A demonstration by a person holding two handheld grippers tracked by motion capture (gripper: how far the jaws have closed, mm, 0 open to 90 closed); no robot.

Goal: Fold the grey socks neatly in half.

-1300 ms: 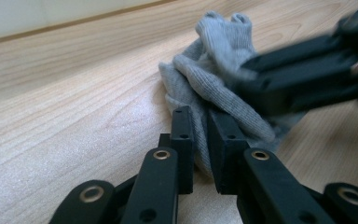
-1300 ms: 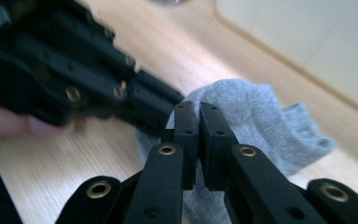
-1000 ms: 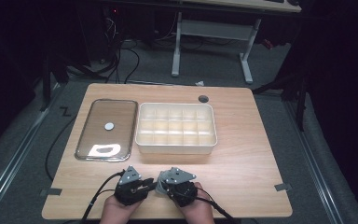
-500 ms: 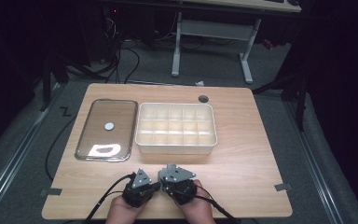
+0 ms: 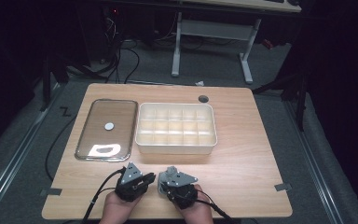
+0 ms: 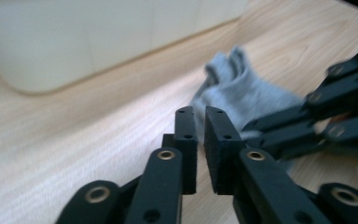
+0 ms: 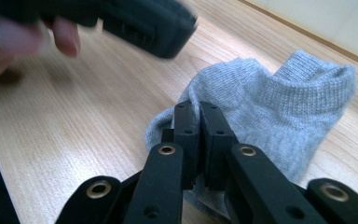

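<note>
A grey ankle sock [image 7: 279, 98] lies crumpled on the wooden table near its front edge, with its cuff pointing away from me. My right gripper [image 7: 196, 105] is shut on a fold of the sock's near edge. My left gripper [image 6: 200, 109] points at the sock [image 6: 242, 93] from the other side. Its jaws have just been opening and are parted by a thin slit, with nothing between them. From above, the left gripper [image 5: 150, 178] and the right gripper [image 5: 161, 185] sit tip to tip, each in a hand. The right gripper's black linkage [image 6: 335, 102] crosses the left gripper view.
A white compartment box [image 5: 176, 145] stands just beyond the grippers at mid-table. A clear, metal-rimmed tray [image 5: 88, 135] holding a small white disc [image 5: 109, 126] lies to its left. A cable hole [image 5: 203, 98] sits near the far edge. Bare wood stretches to the right.
The left gripper has edged right toward the right gripper, and the two now sit tip to tip. The right gripper has stayed where it was.
</note>
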